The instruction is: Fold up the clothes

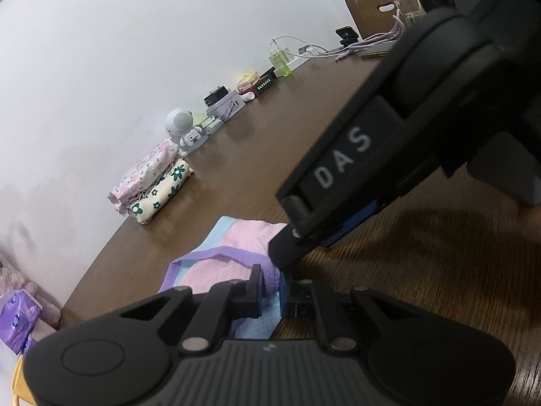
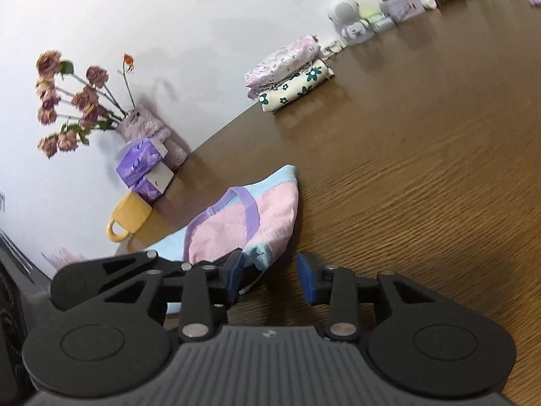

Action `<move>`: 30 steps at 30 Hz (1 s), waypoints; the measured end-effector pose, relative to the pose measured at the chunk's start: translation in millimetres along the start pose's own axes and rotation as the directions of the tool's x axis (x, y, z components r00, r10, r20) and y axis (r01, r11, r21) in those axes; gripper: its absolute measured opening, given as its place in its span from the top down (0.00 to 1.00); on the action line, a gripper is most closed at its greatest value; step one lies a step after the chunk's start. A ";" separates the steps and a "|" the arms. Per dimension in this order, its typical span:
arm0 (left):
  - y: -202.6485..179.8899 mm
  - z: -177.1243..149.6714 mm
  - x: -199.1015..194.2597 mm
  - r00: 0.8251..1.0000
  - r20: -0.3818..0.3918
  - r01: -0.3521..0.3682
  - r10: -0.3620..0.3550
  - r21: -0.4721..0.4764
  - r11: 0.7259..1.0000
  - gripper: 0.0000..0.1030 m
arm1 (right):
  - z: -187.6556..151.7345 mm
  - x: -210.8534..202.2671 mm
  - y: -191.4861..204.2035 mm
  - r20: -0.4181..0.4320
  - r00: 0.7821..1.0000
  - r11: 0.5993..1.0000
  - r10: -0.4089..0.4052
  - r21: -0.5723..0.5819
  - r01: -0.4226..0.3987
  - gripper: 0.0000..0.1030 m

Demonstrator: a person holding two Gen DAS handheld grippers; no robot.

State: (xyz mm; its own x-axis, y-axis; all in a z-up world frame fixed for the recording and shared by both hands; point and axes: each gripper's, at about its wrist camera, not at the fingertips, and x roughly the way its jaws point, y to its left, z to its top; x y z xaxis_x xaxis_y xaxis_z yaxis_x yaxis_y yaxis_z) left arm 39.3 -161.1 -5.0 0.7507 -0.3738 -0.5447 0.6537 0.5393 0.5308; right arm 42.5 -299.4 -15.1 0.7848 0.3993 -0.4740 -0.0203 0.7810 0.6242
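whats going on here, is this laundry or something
A person is folding clothes on a wooden table with a handheld gripper in each hand. The left gripper is shut on the purple-trimmed edge of a small pink and blue garment. The right gripper is open beside it. Two folded pieces are stacked by the wall.

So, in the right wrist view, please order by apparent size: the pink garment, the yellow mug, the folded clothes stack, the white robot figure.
1. pink garment, nearest the camera, so its lead is partly nearness
2. folded clothes stack
3. yellow mug and white robot figure look alike; I cannot rank them.
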 end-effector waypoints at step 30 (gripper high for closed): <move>12.2 4.0 7.6 1.000 0.012 0.002 -0.001 -0.030 1.000 0.92 | 4.6 25.5 -6.2 -0.010 0.998 0.989 0.070 0.130 -0.068 0.59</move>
State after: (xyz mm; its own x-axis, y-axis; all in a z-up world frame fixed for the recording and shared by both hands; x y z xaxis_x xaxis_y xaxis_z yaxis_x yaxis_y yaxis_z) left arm 53.4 -160.4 -0.1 0.7509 -0.3838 -0.5375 0.6520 0.5610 0.5101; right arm 65.5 -296.2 -28.3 0.7752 0.4576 -0.4355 0.0072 0.6829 0.7305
